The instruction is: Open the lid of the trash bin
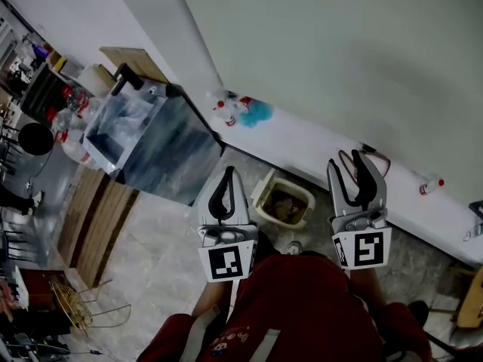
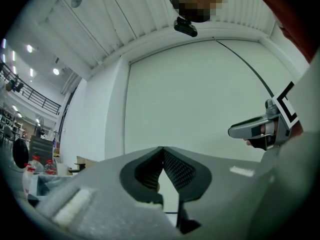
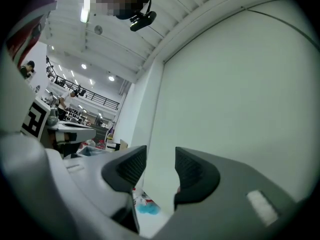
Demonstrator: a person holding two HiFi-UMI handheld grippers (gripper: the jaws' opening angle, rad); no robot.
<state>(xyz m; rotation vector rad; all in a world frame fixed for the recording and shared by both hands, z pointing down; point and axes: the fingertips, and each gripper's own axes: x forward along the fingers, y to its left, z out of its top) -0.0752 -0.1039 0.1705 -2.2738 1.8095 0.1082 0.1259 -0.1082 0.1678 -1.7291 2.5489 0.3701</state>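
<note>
Your head camera looks steeply down from above you, over both tools: the left tongs (image 1: 229, 170) sit low centre, the right tongs (image 1: 348, 159) to their right, the floor (image 1: 162, 255) far below. Each gripper camera rides close behind its own tongs and tilts upward — the pale wall (image 2: 190, 94) fills both, with the ceiling (image 2: 100, 29) across the top. Each also catches the other tongs at a frame edge. The blue item (image 3: 146, 209) on the counter (image 3: 155, 229), at the right gripper view's bottom, also lies at the head view's upper centre.
</note>
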